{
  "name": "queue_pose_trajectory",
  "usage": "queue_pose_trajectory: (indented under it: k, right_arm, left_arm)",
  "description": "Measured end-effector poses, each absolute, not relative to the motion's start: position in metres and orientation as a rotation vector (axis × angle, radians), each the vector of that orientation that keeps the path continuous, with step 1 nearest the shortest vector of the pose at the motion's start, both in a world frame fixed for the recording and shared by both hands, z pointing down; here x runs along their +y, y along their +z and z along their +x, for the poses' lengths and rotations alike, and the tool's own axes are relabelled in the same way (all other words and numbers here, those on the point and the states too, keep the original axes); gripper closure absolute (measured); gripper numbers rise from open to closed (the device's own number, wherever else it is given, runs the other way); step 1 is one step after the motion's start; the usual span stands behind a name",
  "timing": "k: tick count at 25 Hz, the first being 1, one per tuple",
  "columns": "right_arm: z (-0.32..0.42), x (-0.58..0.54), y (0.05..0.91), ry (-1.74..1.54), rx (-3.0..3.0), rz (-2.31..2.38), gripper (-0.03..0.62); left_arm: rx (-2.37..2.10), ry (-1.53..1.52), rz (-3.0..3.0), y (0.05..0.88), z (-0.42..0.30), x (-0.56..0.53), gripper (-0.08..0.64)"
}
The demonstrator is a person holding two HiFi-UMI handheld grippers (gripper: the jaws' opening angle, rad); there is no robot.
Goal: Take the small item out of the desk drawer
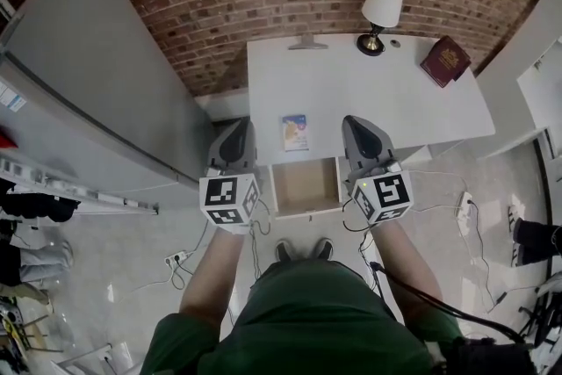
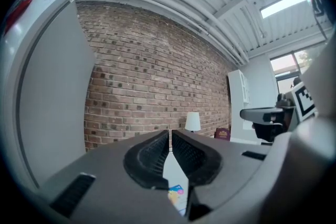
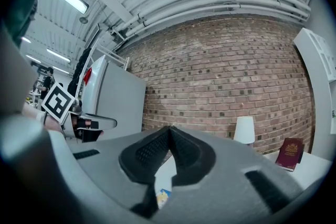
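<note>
From the head view: white desk (image 1: 378,105) against a brick wall, its drawer (image 1: 306,186) pulled out with a bare floor. The small printed card (image 1: 296,133) lies flat on the desktop just beyond the drawer, so it looks already out. The left gripper (image 1: 239,127) and right gripper (image 1: 353,122) flank the drawer, neither holding anything. A lamp (image 1: 381,11) and a maroon book (image 1: 445,61) sit at the far side.

Left gripper view: the left gripper (image 2: 170,134) has its jaws together on nothing. The card (image 2: 177,194) shows below them, apart from the pads.

Right gripper view: the right gripper (image 3: 169,129) is likewise closed and empty, with the card (image 3: 164,196) low between the jaw roots.

Handling, as a judgement: the card looks thin, light and fairly stiff, probably slick-faced. Lying flat it offers little to pinch, so an edge is the place, perhaps after sliding it to overhang the desk's rim.
</note>
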State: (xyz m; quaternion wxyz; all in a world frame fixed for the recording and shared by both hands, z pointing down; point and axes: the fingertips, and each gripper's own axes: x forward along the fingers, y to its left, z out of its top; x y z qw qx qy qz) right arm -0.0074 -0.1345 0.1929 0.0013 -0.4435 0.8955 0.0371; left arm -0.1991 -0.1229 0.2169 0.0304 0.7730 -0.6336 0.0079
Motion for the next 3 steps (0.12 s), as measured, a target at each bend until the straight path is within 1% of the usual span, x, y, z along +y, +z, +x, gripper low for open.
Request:
queue_pose_trajectory:
  k: [3]
  right_arm:
    - [-0.0112,-0.1358,0.1957,0.112,2.812,-1.398,0.591]
  left_arm:
    - [-1.944,0.029,2.383,0.2215,-0.2027,-0.126,0.543]
